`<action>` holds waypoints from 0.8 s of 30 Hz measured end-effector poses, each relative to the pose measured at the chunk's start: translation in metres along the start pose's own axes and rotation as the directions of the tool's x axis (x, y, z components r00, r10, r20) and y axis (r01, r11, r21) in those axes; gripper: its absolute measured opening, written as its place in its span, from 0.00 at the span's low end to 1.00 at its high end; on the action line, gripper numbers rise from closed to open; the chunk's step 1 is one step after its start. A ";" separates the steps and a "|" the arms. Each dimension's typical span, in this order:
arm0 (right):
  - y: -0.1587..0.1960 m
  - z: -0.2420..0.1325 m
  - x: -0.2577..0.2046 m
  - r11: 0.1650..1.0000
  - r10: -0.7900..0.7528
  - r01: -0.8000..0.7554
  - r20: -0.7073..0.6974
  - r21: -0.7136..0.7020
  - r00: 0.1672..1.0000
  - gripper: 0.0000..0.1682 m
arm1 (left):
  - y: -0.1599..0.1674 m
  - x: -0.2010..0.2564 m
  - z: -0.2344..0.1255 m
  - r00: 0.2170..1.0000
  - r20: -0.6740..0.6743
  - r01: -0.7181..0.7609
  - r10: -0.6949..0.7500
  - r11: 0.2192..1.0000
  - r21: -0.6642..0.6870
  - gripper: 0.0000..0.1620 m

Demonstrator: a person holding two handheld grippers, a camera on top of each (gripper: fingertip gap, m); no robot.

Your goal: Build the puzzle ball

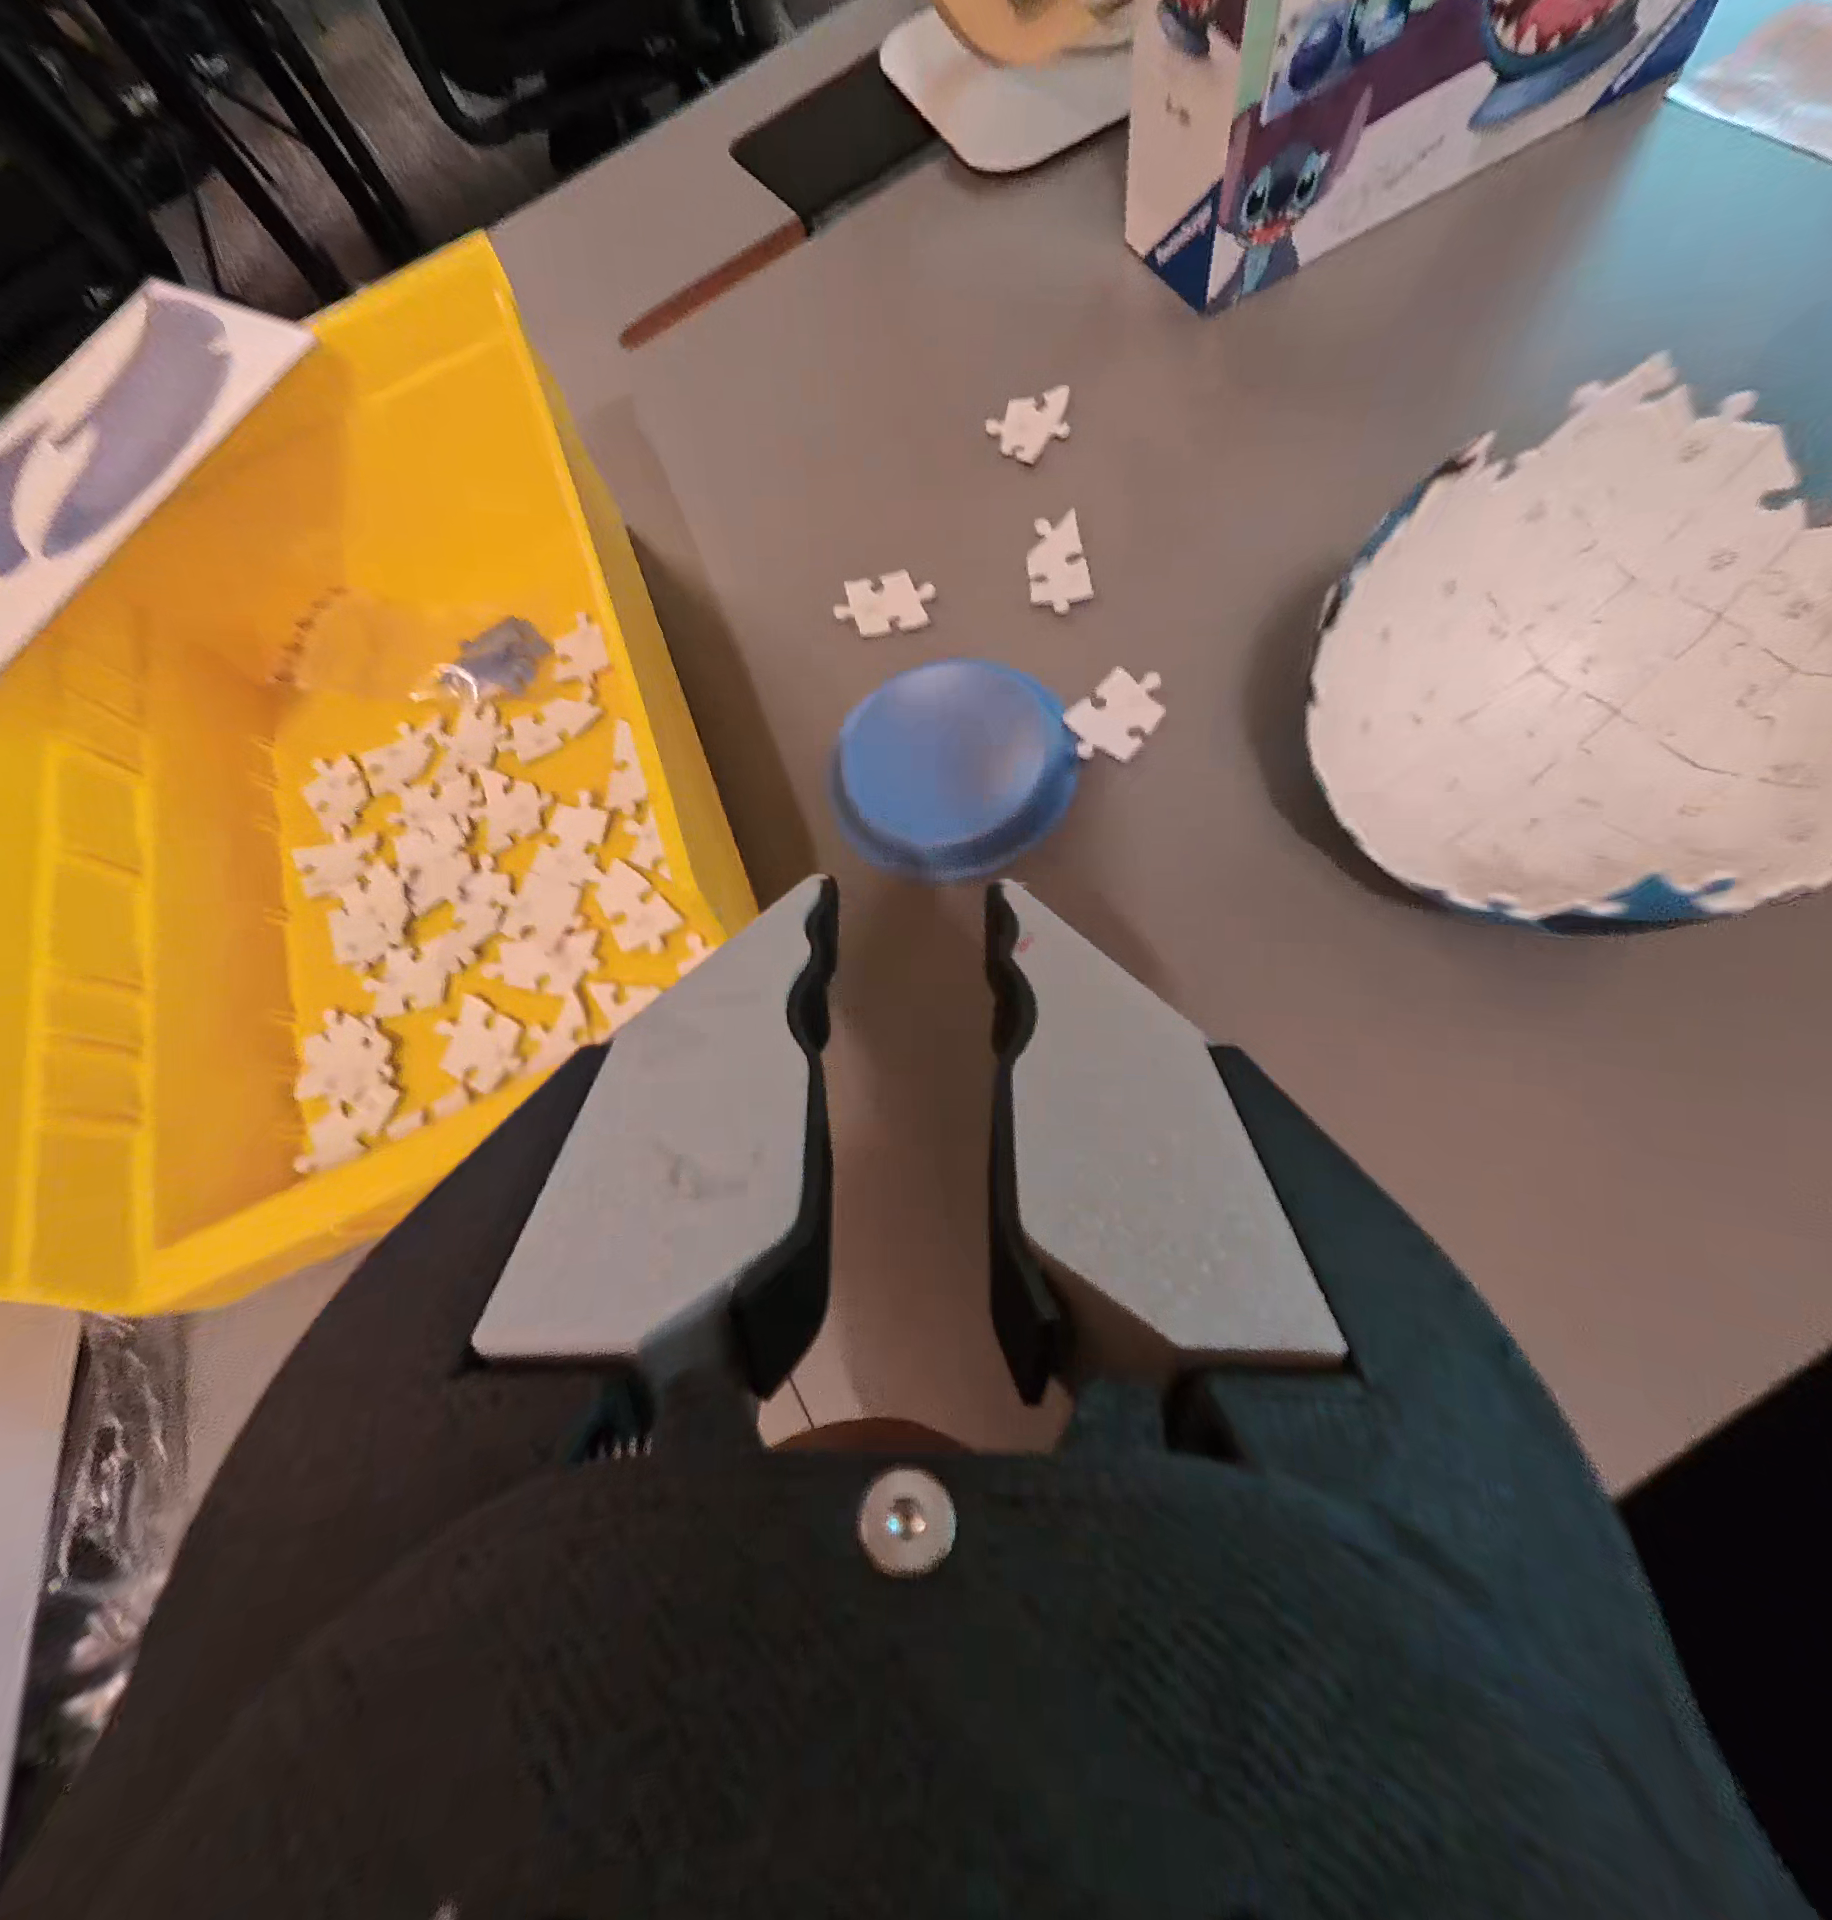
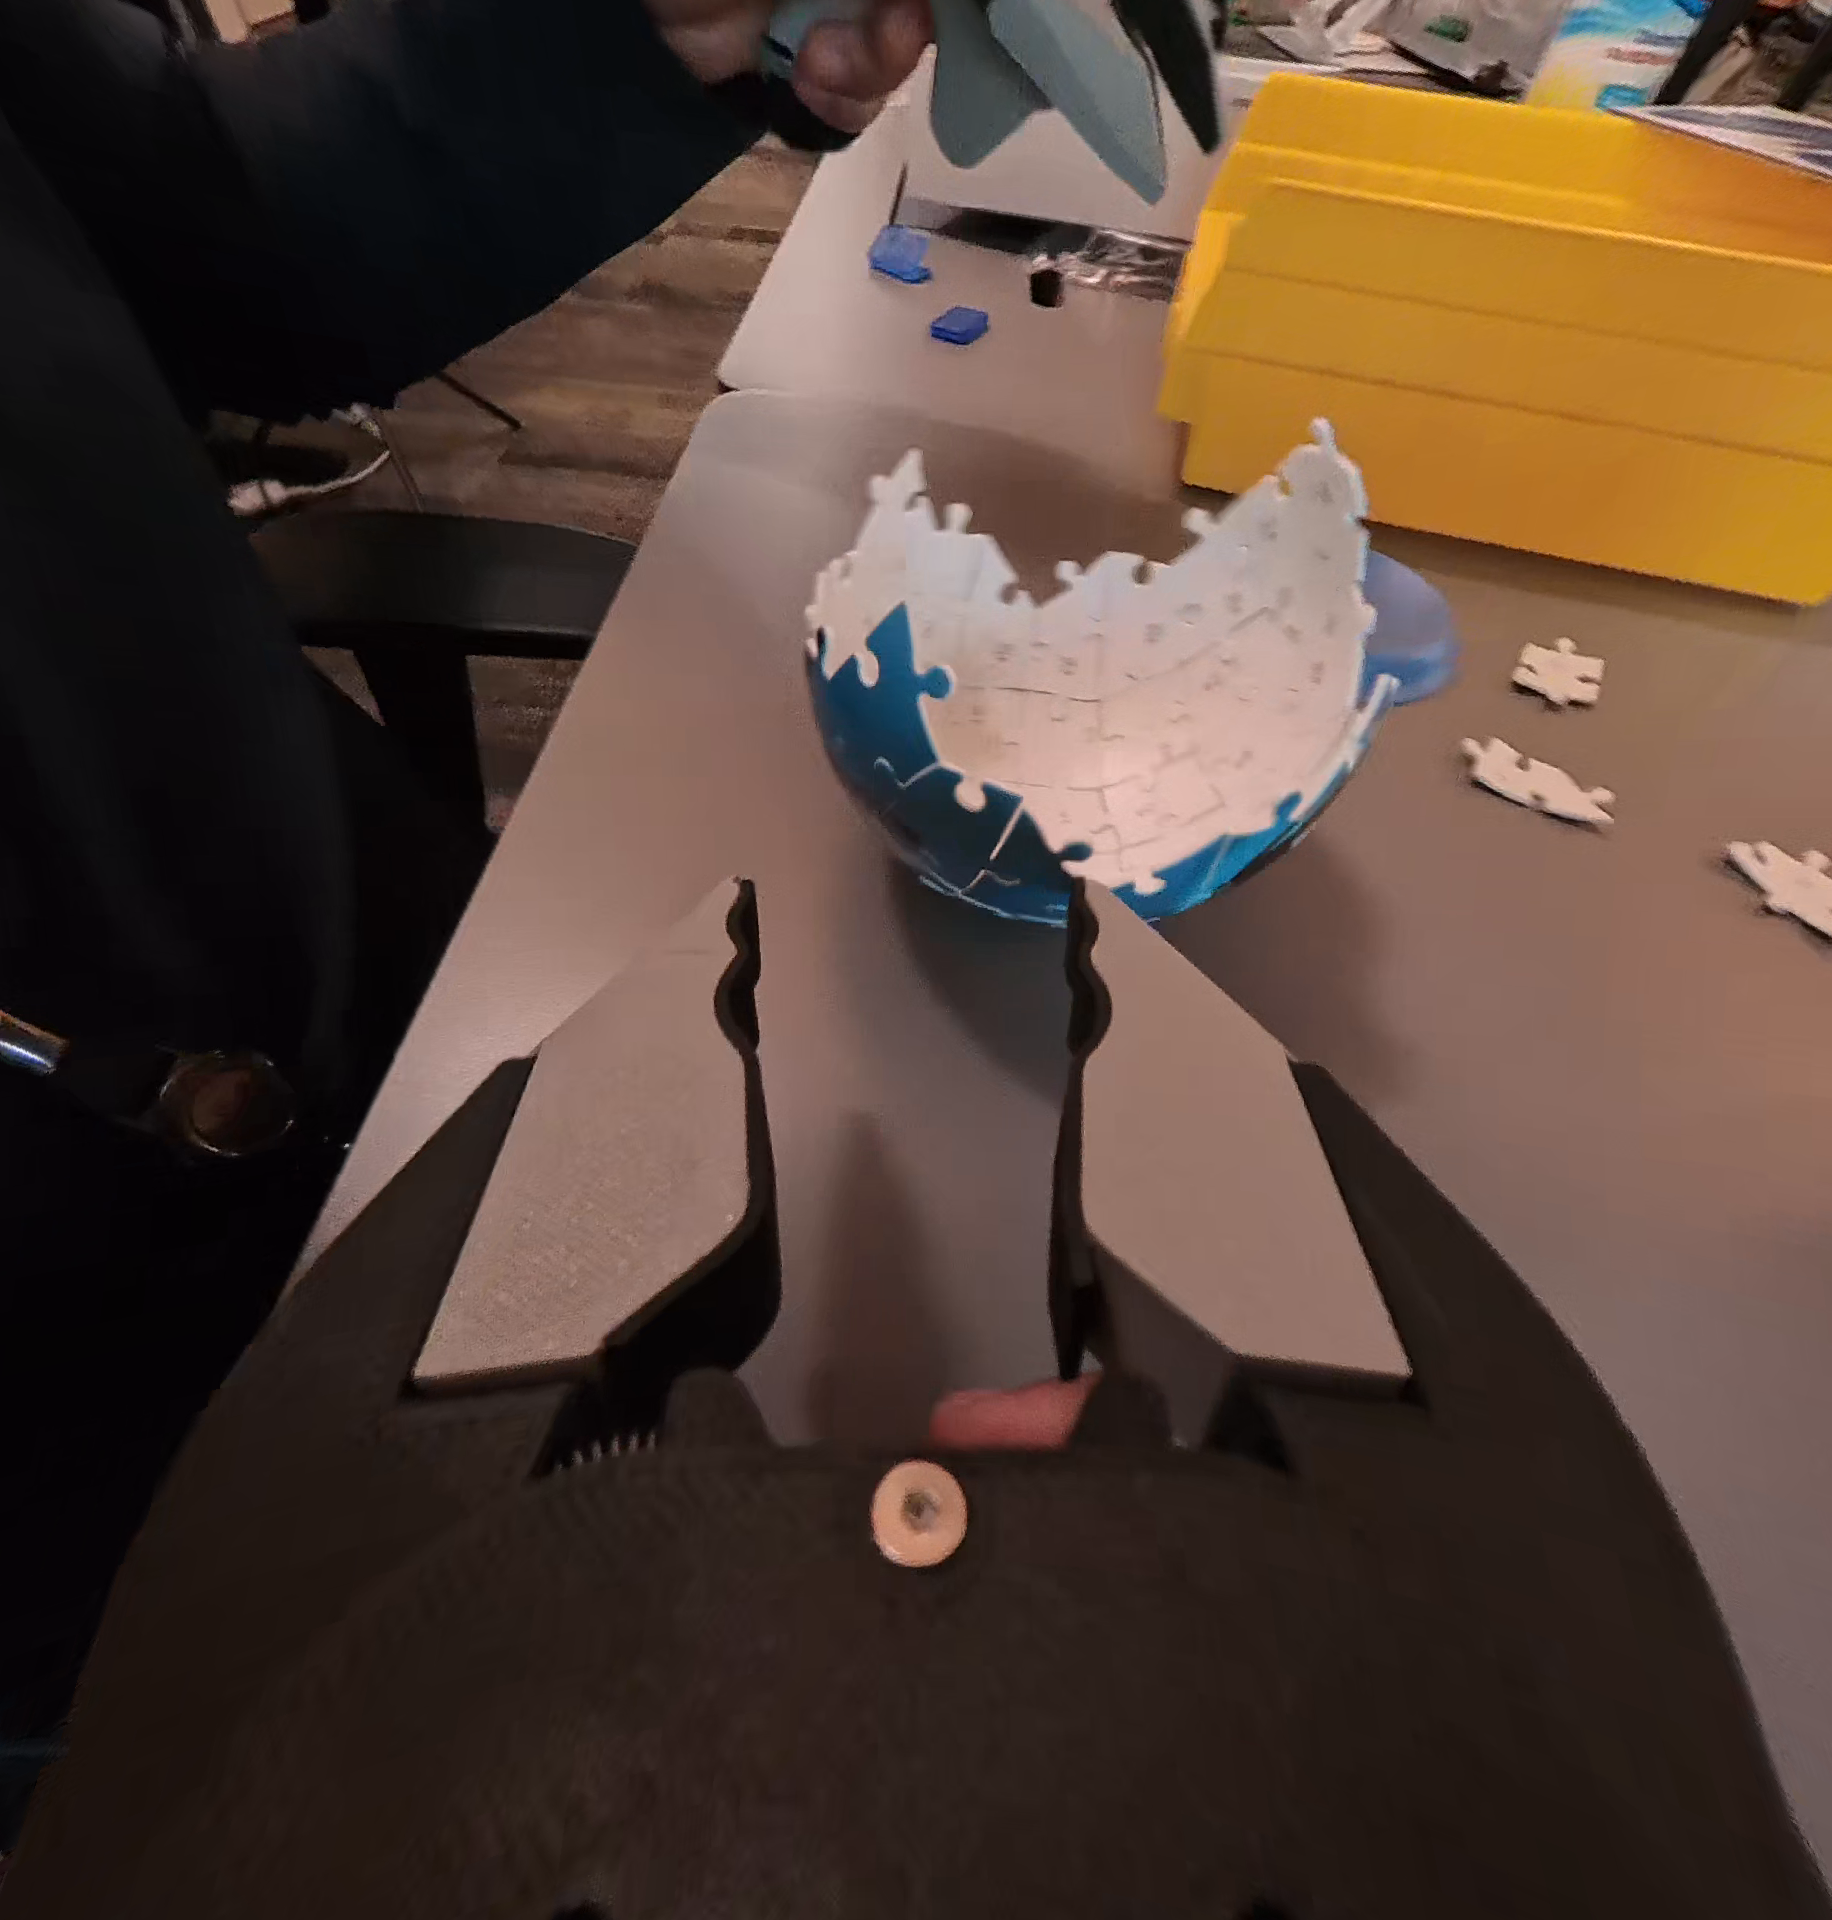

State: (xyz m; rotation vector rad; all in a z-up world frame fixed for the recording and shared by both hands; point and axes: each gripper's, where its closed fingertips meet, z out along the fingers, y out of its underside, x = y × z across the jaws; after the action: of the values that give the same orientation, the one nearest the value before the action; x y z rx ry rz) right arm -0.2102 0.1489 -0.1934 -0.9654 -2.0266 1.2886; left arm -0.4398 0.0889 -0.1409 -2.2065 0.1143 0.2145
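The half-built puzzle ball [image 1: 1577, 686], a bowl-shaped shell that is white inside and blue outside, lies on the grey table [image 1: 1307, 1091]; in the right wrist view [image 2: 1099, 727] it sits just beyond my right gripper. Several loose white pieces [image 1: 1026, 426] lie near a blue round stand [image 1: 953, 774]. My left gripper [image 1: 912, 899] is open and empty, hovering just short of the stand. My right gripper [image 2: 912, 899] is open and empty, close to the ball's near rim. The left gripper [image 2: 1057, 94] also shows at the top of the right wrist view.
A yellow bin [image 1: 216, 1091] holding many white pieces stands at the left, also in the right wrist view [image 2: 1514, 343]. The puzzle's box [image 1: 1307, 135] stands at the back. A person's dark sleeve [image 2: 268, 208] reaches over the table's edge. Small blue items [image 2: 899, 255] lie farther off. The grippers' ends are close to 25 cm from one another.
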 end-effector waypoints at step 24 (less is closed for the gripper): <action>0.016 -0.121 -0.017 0.971 -0.226 0.237 -0.413 -0.025 0.882 0.25 | 0.005 0.043 0.043 0.983 0.082 0.175 -0.166 0.977 -0.119 0.19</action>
State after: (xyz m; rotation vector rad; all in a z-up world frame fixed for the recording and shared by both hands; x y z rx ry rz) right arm -0.1043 0.2038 -0.1618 -0.8658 -1.7262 0.8913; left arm -0.4035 0.1201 -0.1788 -2.3169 -0.1316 0.2098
